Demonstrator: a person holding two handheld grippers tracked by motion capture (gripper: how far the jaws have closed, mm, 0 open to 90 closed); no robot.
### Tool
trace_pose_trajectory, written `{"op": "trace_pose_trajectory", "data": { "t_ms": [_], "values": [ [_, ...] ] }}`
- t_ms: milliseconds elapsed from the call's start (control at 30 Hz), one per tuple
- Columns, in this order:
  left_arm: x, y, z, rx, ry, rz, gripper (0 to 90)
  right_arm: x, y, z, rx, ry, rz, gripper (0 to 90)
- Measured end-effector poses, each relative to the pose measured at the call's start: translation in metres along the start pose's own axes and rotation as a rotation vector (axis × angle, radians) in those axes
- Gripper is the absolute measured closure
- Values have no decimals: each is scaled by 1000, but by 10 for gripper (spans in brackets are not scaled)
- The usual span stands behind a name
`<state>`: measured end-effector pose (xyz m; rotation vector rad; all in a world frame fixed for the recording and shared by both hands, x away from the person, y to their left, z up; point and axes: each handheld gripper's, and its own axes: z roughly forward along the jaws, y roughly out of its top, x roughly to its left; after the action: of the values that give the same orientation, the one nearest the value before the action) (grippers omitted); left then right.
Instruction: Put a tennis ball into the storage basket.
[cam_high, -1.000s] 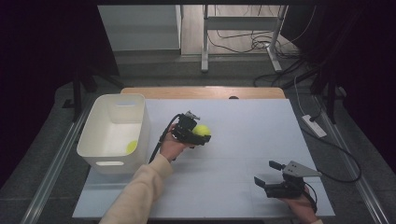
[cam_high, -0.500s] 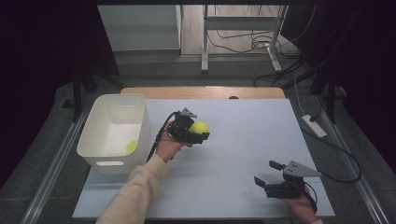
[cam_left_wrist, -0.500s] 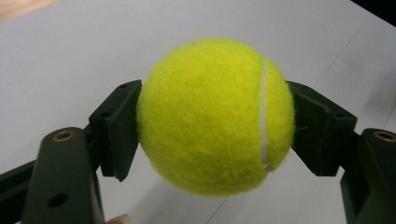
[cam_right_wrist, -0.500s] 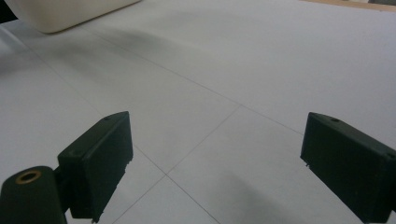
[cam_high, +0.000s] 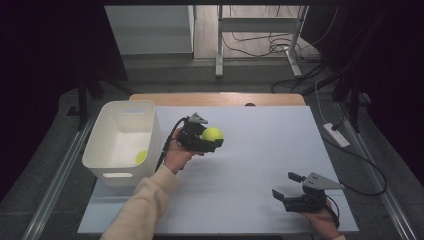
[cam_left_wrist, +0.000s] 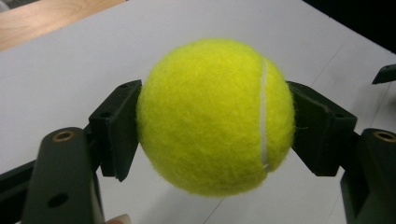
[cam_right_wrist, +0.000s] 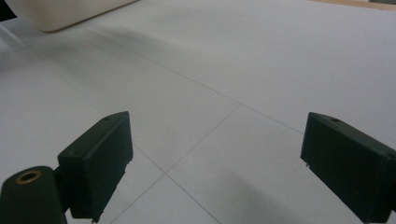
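My left gripper (cam_high: 212, 140) is shut on a yellow tennis ball (cam_high: 212, 133), held above the white table just right of the white bin (cam_high: 111, 161). In the left gripper view both black pads press the sides of the tennis ball (cam_left_wrist: 215, 116). A second yellow ball (cam_high: 141, 157) lies inside the bin near its right wall. My right gripper (cam_high: 286, 185) rests low at the table's front right, jaws wide apart with nothing between them; in its own view the right gripper (cam_right_wrist: 217, 163) frames bare table.
The white table surface (cam_high: 260, 150) has a wooden strip (cam_high: 215, 98) along its far edge. A corner of the bin (cam_right_wrist: 60, 14) shows at the top left of the right gripper view. Cables and a power strip (cam_high: 336, 135) lie on the floor to the right.
The left hand has lifted the ball slightly and carried it a little toward the bin. The right gripper has stayed where it was.
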<state>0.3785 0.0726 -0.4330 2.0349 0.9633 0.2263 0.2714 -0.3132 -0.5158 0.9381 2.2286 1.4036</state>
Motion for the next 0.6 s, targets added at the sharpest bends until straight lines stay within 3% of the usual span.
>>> {"op": "trace_pose_trajectory", "data": {
  "t_ms": [600],
  "values": [
    [-5, 9, -17, -46, -5, 15, 266, 0, 0, 0, 4, -4, -2, 90]
  ]
}}
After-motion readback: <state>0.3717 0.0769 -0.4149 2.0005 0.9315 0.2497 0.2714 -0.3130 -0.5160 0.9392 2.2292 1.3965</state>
